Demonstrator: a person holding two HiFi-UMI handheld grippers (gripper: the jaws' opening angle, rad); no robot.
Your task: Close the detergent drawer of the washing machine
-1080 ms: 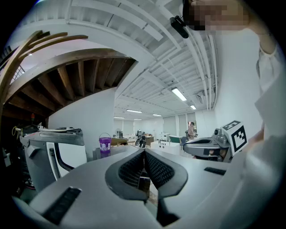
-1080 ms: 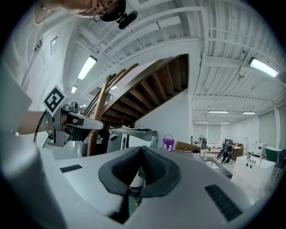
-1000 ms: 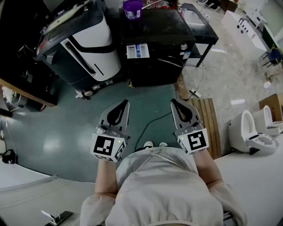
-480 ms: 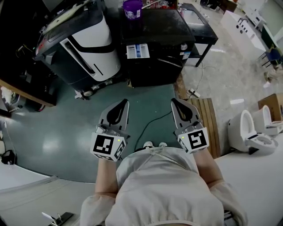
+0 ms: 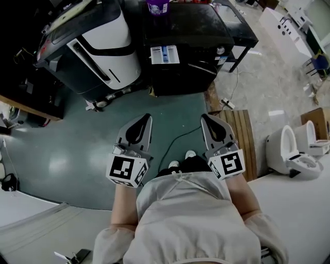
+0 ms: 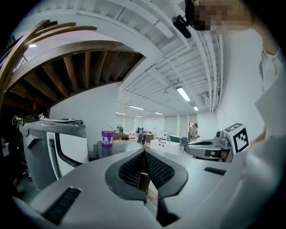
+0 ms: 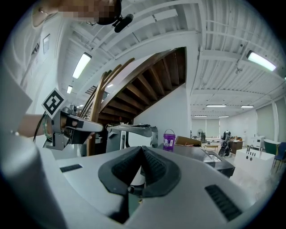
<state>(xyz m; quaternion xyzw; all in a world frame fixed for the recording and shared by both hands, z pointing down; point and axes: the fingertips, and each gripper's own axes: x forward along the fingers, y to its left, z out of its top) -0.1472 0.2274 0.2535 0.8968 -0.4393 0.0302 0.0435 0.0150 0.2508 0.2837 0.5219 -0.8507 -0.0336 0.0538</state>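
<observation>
White-and-blue detergent drawer (image 5: 165, 54) juts open from the black washing machine (image 5: 193, 38), far ahead. Near, the left grey gripper (image 5: 146, 122) and right grey gripper (image 5: 205, 121) have jaws together, empty; an off-centre push might jam the drawer.

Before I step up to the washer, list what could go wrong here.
1. A black cable lies in front of you, short of the washing machine; it could catch a foot on the way in.
2. The detergent drawer sticks out of the front; an off-centre push from the shut right tongs might skew or jam it.
3. The purple bucket stands on top behind the drawer; a hard shove may jolt it.
</observation>
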